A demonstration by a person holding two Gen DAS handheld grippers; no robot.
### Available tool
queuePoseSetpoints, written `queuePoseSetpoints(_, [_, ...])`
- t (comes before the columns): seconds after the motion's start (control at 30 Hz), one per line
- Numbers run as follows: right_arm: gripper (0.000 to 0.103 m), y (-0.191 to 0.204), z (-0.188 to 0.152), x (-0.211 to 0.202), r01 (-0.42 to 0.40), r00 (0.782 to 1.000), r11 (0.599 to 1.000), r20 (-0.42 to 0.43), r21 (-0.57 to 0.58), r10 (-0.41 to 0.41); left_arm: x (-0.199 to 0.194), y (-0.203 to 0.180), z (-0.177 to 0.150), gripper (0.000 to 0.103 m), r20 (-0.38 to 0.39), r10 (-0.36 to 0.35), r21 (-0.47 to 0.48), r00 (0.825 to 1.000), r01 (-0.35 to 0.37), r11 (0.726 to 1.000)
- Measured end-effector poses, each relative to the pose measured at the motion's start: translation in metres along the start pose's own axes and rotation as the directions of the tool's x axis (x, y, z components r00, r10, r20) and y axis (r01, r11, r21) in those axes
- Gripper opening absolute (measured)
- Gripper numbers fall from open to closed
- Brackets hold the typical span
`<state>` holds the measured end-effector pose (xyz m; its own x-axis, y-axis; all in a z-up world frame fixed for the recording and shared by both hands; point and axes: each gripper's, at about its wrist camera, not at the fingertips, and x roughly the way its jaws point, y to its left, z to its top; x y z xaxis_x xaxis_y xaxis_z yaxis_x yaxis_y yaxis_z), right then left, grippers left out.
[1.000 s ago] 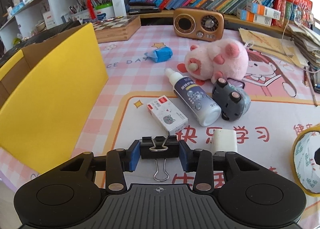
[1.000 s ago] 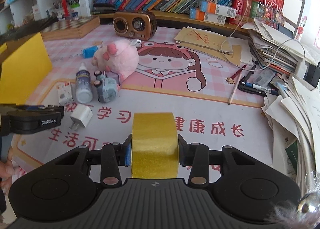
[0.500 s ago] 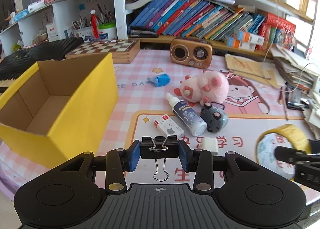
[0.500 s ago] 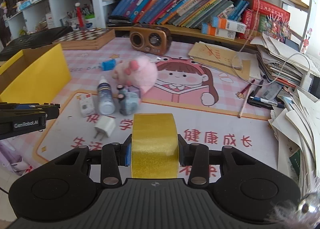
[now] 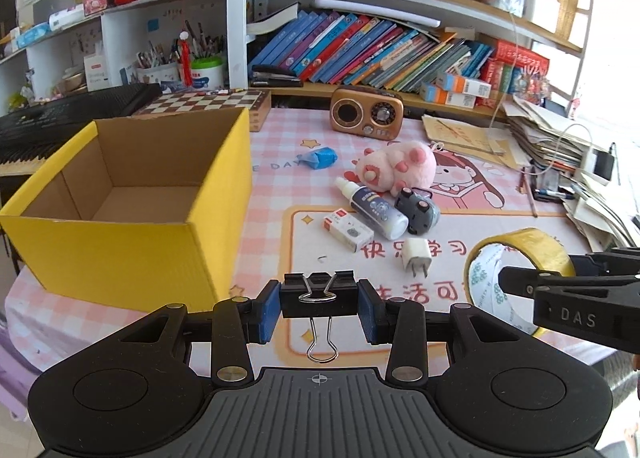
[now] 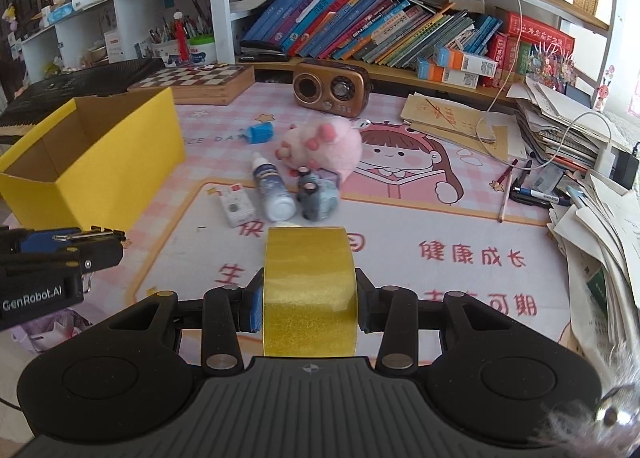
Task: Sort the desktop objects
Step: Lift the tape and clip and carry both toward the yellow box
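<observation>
- Your left tool (image 5: 319,312) is clamped on a black metal binder clip with silver wire handles (image 5: 319,295); the blue pads press only its two ends, and one wire loop hangs free below. A jolt could, I judge, let the clip twist or slide out between the pads before it is over the open yellow cardboard box (image 5: 132,194).
- Your right tool (image 6: 309,304) grips a roll of glittery yellow tape (image 6: 310,290), standing on edge with the pads on its flat faces. The smooth faces may slip, and a dropped roll would likely run off across the bench (image 6: 460,218).
- In the left wrist view the two tools sit close together, the right one at the right edge beside the tape. If you carry both to the box at once, they could knock each other or catch its near wall.
- The box stands at the left of the bench, its flaps open and its brown inside bare as far as can be seen. It looks light, so a bump may shove it.
- Still lying on the pink checked mat: a pink plush toy (image 5: 396,164), a white spray bottle with dark label (image 5: 372,208), a grey toy car (image 5: 418,210), a small white and red carton (image 5: 347,228), a white plug adapter (image 5: 416,258) and a blue crumpled wrapper (image 5: 318,157), all clustered well right of the box.
</observation>
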<state>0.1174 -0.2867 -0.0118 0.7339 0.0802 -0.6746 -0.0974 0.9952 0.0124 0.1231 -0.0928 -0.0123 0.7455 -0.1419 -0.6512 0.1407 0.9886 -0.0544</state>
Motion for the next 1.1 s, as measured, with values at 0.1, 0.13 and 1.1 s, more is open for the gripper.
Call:
queuePoseSetpoints(0.1, [0.039,0.020,-0.007,-0.008,0.015,1.000,1.000,-0.001,0.019,-0.015,-0.013,0.017,-0.008,0.039,0.009,-0.016,0.013,1.000,0.016,1.000])
queuePoseSetpoints(0.13, [0.039,0.028,-0.010,-0.011,0.020,1.000,1.000,-0.005,0.023,-0.019,-0.017,0.021,-0.011,0.039,0.007,-0.021,0.013,1.000,0.021,1.000])
queuePoseSetpoints(1.1, [0.039,0.197,-0.065,-0.068,-0.074,0.997,0.997,-0.002,-0.001,0.074,-0.121,0.156,-0.083,0.039,0.029,0.013,-0.006,0.999,-0.013,1.000])
